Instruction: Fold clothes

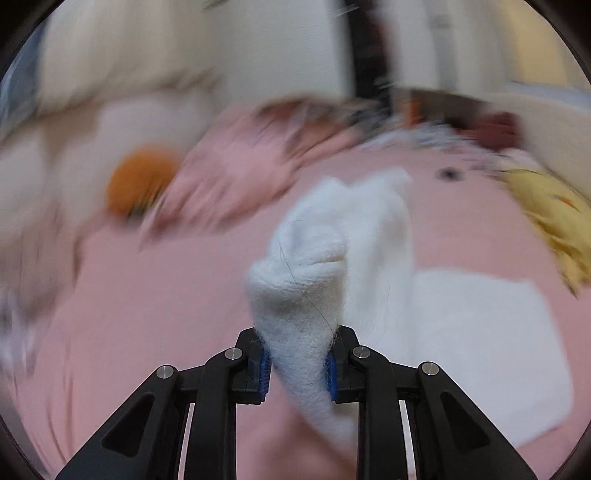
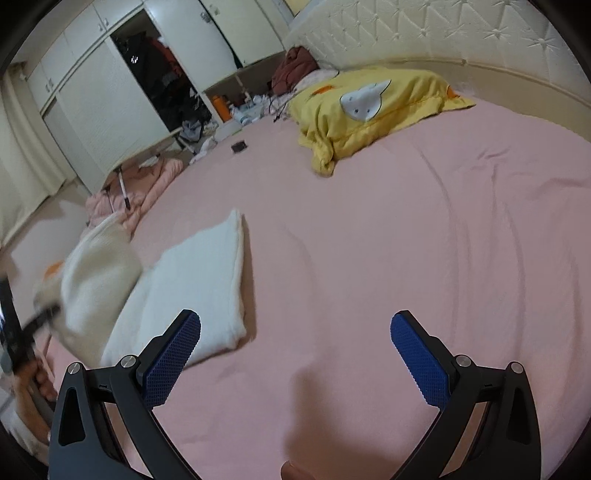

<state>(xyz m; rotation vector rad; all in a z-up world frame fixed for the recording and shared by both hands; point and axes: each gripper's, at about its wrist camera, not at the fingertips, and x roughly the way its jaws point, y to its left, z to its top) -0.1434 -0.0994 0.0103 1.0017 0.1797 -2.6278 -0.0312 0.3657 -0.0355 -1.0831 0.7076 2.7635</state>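
Observation:
My left gripper (image 1: 298,363) is shut on a bunched fold of a white fuzzy garment (image 1: 325,254) and holds it lifted above the pink bed sheet (image 1: 147,314); the view is motion-blurred. The rest of the garment lies flat and folded on the sheet to the right (image 1: 480,339). In the right wrist view the folded white garment (image 2: 199,284) lies left of centre, its lifted part (image 2: 96,291) at the far left with the left gripper. My right gripper (image 2: 295,339) is open and empty, above bare sheet to the right of the garment.
A yellow pillow (image 2: 369,110) lies at the bed's far side by the padded headboard (image 2: 424,33). A small dark object (image 2: 238,147) sits on the sheet. A pink heap (image 2: 147,181), a folding table and a wardrobe (image 2: 110,92) stand beyond the bed's left edge. An orange object (image 1: 136,184) lies left.

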